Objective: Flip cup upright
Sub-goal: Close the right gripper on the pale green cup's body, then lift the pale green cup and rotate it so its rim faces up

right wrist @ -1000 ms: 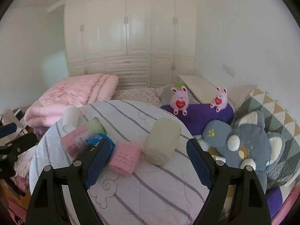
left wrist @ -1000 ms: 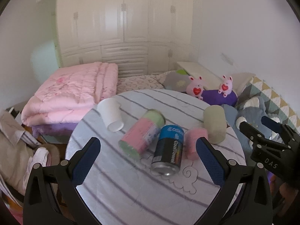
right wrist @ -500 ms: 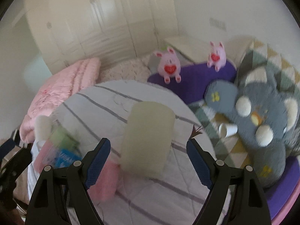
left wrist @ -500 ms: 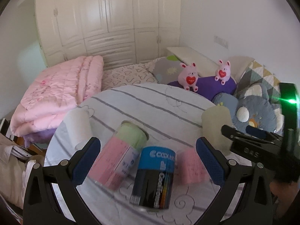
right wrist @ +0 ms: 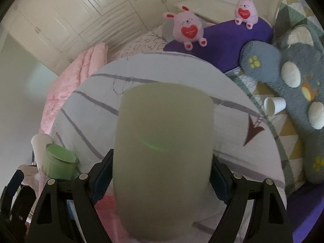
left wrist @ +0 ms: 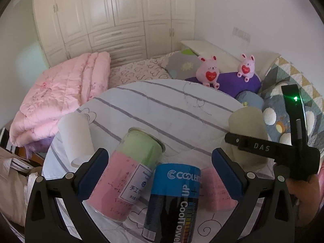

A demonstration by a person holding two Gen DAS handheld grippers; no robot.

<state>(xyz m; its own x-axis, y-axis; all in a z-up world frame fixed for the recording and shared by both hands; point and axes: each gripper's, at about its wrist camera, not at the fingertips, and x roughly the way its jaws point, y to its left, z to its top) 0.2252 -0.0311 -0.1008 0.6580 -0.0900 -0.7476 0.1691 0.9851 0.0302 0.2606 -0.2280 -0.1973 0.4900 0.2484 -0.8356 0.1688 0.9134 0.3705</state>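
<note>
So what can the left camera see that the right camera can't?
Only the left wrist view shows the blue can lying on the table, the label on the pink and green jar, and the right gripper from the side, its finger across the pale green cup.

Only the right wrist view shows a small white paper cup lying off the table on the quilt, and the pale green cup filling the space between the right gripper fingers.

Both show the striped round table, two pink bunnies and the folded pink blanket.

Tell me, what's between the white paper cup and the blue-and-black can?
The left wrist view shows a pink-and-green jar lying tilted between the white paper cup and the blue-and-black can.
</note>
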